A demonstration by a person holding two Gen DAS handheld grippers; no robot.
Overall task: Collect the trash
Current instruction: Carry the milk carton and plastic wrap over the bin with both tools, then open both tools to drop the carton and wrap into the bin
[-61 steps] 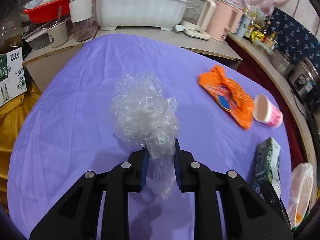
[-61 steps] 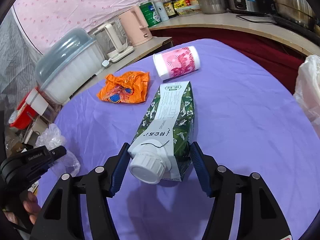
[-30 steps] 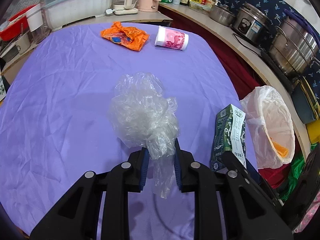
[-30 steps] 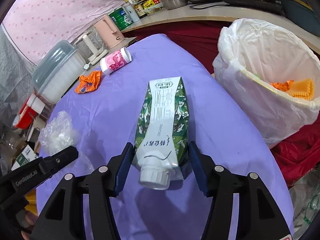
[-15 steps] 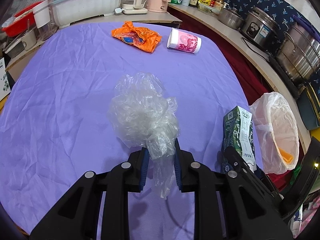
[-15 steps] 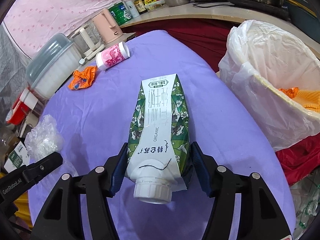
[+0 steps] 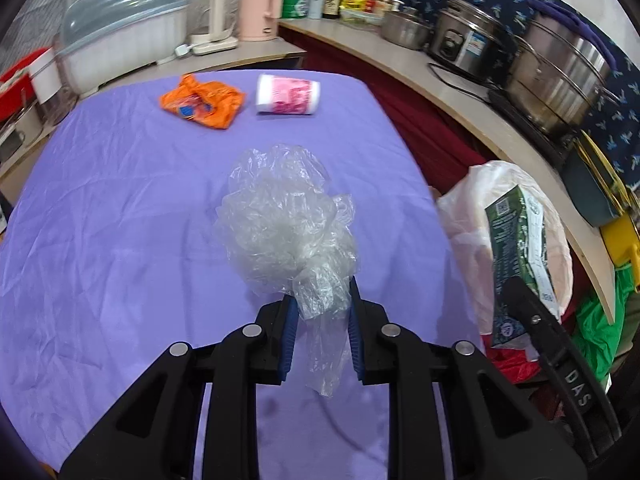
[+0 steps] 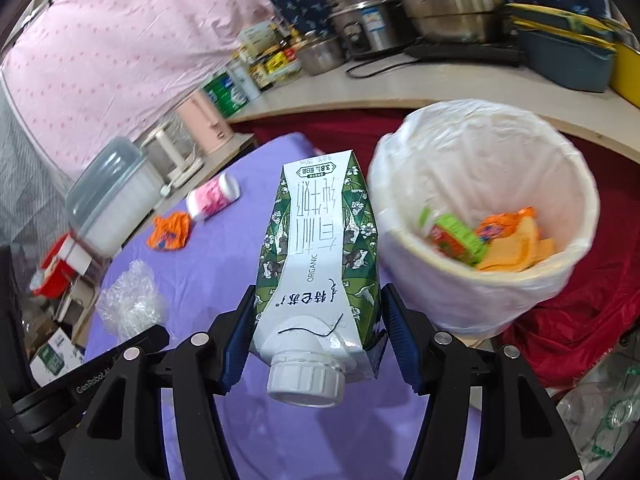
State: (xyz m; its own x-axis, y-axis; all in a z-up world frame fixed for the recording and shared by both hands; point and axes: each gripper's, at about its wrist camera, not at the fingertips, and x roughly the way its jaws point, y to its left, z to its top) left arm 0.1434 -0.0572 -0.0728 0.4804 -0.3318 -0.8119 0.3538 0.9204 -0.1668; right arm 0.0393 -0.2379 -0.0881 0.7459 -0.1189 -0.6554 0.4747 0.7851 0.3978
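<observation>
Left gripper (image 7: 320,312) is nearly closed, pinching a crinkly clear plastic bag (image 7: 284,220) w/ its blue pads, held above the wrinkled purple tablecloth (image 7: 112,240). Right gripper (image 8: 318,332), tilted down & about half open, clamps a green-white milk carton (image 8: 320,252), cap toward camera, beside the white-lined bin (image 8: 500,292). Orange wrapper (image 7: 202,105) & pink cup (image 7: 288,94) lie at the table's far end, nr the kitchen counter (image 7: 460,108).

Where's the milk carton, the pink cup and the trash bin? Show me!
milk carton (image 8: 316,256), right wrist view, on its white front panel.
pink cup (image 7: 288,94), left wrist view, on its pink printed side.
trash bin (image 8: 472,280), right wrist view, on the white bag over its near rim.
</observation>
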